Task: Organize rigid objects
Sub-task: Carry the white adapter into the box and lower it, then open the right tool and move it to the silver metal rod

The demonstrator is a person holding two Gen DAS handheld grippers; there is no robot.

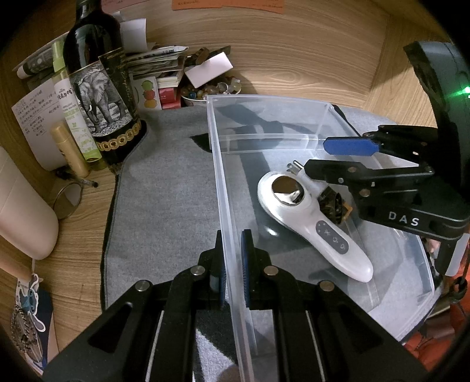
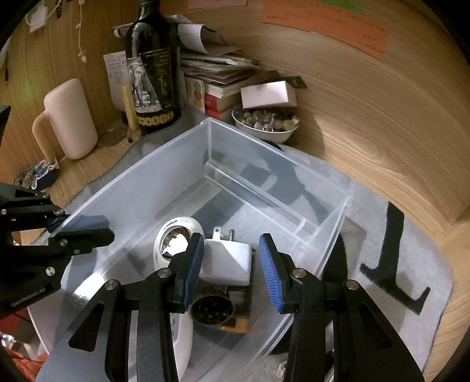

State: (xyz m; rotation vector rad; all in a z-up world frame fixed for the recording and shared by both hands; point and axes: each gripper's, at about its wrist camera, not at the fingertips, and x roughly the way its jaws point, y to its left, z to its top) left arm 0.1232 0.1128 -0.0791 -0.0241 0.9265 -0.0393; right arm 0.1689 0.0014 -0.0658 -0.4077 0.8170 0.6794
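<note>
hidden: white handheld device point(image 2: 182, 338) handle behind right claw point(image 2: 232, 273) | unreadable: orange notes point(image 2: 326, 26)

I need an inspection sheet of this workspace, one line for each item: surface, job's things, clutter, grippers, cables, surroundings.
Surface: grey mat on a wooden desk.
Job's things: clear plastic bin on the mat; inside lie a white handheld device, a white plug adapter and a dark round part.
Clutter: dark bottle, paper stack, bowl of beads, beige mug.
Grippers: left gripper shut on the bin wall; right gripper inside the bin around the adapter, left pad touching, right pad apart.
Cables: nothing seen.
Surroundings: wooden back panel with an orange note.
</note>
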